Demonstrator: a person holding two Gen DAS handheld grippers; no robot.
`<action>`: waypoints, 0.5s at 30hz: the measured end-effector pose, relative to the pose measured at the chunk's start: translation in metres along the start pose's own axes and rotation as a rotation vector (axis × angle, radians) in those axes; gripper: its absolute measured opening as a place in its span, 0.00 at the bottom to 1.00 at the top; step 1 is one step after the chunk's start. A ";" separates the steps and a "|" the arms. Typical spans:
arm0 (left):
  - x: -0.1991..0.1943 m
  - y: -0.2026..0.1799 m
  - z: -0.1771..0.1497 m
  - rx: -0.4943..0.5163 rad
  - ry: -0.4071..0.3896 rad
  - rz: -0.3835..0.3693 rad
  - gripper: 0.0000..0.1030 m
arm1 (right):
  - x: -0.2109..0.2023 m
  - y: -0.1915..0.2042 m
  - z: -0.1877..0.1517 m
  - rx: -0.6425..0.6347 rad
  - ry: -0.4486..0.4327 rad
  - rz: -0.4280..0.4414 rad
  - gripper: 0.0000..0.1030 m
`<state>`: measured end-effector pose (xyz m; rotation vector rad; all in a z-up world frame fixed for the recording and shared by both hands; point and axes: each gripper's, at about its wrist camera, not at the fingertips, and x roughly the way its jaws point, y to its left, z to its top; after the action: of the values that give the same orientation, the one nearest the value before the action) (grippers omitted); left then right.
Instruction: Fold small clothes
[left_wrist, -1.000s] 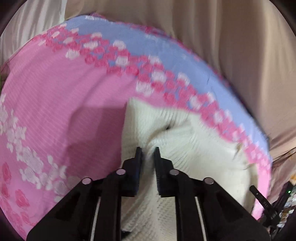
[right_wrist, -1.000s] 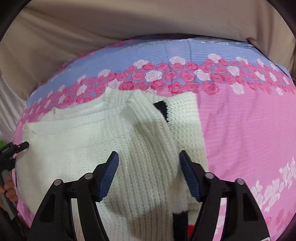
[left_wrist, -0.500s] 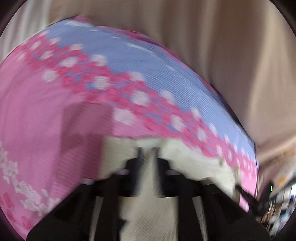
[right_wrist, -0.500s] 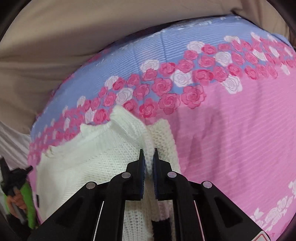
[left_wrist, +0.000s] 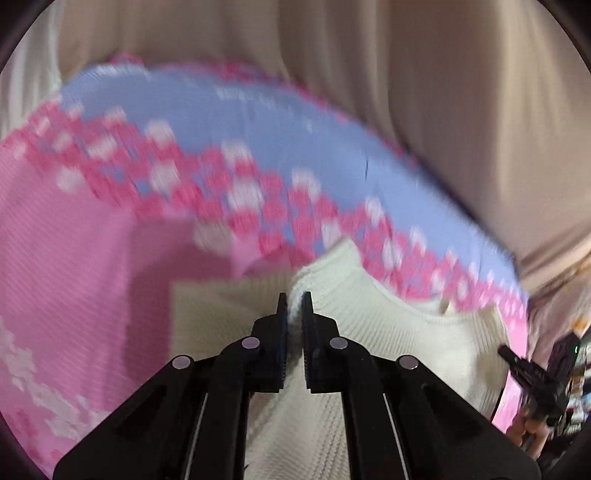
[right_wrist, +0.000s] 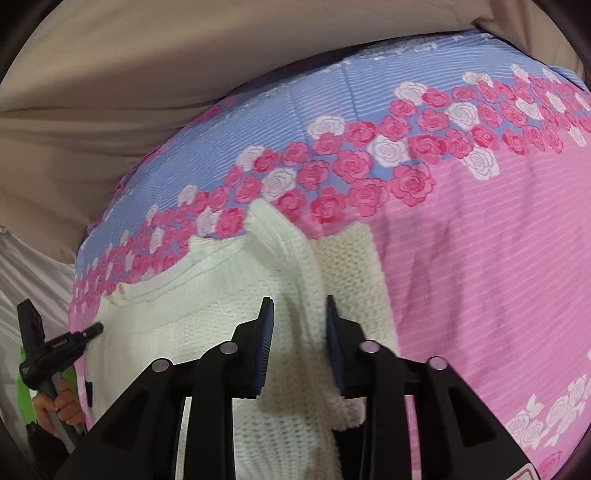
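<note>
A white knit sweater (left_wrist: 388, 332) lies on a pink and blue rose-print sheet (left_wrist: 74, 258). My left gripper (left_wrist: 293, 299) is shut on a raised fold of the sweater beside the ribbed neckline, which curves off to the right. In the right wrist view the same sweater (right_wrist: 177, 332) spreads to the left. There my right gripper (right_wrist: 300, 302) is shut on a thick knit ridge of it, and the ridge fills the space between the blue pads. A flat knit panel (right_wrist: 351, 266) lies just right of that ridge.
Beige cloth (right_wrist: 129, 92) hangs behind the far edge of the sheet (right_wrist: 480, 258). A hand holds a black device (right_wrist: 55, 350) at the sweater's left edge. In the left wrist view a black device (left_wrist: 532, 373) and a hand sit at the right edge.
My right gripper went from wide open over the sweater to pinching a ridge of it. The left gripper's pinched fold has shifted toward the neckline and risen. Both views have swung across the sheet.
</note>
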<state>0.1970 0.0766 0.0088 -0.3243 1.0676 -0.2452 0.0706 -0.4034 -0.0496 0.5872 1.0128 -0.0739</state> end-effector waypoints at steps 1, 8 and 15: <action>-0.005 0.006 0.009 -0.015 -0.018 0.016 0.05 | -0.005 0.003 0.001 0.002 -0.008 0.030 0.09; 0.071 0.037 0.011 -0.063 0.115 0.167 0.06 | -0.015 0.011 0.031 0.010 -0.088 0.026 0.07; 0.018 0.034 -0.004 -0.047 0.035 0.124 0.38 | 0.019 -0.008 0.029 0.090 0.004 -0.015 0.16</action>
<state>0.2031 0.1010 -0.0200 -0.2956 1.1244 -0.1158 0.1004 -0.4205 -0.0574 0.6625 1.0216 -0.1318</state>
